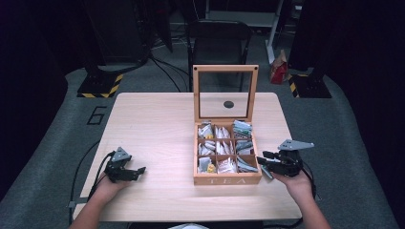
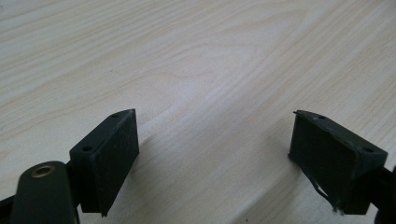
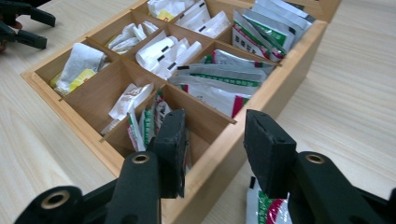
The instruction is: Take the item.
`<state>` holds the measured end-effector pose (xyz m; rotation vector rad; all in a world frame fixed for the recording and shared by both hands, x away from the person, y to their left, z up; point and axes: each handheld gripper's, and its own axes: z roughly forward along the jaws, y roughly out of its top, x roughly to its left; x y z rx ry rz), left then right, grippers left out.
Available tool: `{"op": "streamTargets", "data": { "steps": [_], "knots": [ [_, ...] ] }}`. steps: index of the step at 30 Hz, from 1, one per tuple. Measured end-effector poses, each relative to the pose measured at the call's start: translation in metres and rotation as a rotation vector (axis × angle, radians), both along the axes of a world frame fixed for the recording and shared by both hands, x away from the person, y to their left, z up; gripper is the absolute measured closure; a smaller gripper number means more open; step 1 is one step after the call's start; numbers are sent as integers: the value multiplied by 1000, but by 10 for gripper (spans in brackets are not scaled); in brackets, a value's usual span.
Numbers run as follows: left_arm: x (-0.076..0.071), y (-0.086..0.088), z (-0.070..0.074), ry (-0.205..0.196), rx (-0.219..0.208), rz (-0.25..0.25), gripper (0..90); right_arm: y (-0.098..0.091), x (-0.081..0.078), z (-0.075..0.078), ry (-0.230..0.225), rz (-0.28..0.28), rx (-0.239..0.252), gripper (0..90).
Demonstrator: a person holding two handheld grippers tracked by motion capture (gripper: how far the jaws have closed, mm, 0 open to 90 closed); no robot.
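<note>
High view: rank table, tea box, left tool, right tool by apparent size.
1. table
2. tea box, with its lid raised
3. right tool and left tool: they look about alike, so unranked; the right seems slightly bigger with its grey plate.

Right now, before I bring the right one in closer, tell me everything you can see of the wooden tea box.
The wooden tea box is light, unpainted-looking wood with TEA lettered on its front wall. Thin dividers split it into nine compartments, three by three, holding packets that are mostly white, some with green or yellow print. Its lid, a wooden frame around a clear pane, stands upright at the back. The box sits on the table, right of centre. The right hand-held gripper has its jaws astride the near corner wall.
</note>
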<state>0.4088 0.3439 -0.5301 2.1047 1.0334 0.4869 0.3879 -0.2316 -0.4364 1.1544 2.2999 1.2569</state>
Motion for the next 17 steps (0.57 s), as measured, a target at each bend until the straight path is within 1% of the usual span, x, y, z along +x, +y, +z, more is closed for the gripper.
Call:
{"op": "streamTargets", "data": {
  "steps": [3, 6, 9, 11, 13, 16, 17],
  "knots": [
    [0, 0, 0, 0, 0, 0, 151, 3, 0, 0, 1, -1, 1, 577],
    [0, 0, 0, 0, 1, 0, 151, 8, -2, -2, -4, -3, 14, 572],
    [0, 0, 0, 0, 0, 0, 151, 11, -4, -3, -18, -3, 6, 549],
    [0, 0, 0, 0, 0, 0, 151, 12, -5, -3, -20, -6, 0, 549],
    [0, 0, 0, 0, 0, 0, 151, 14, -6, -5, -23, -3, 7, 547],
    [0, 0, 0, 0, -1, 0, 151, 16, -7, -8, -23, 1, -2, 539],
    [0, 0, 0, 0, 0, 0, 151, 17, -8, -8, -25, 10, -2, 531]
  ]
}}
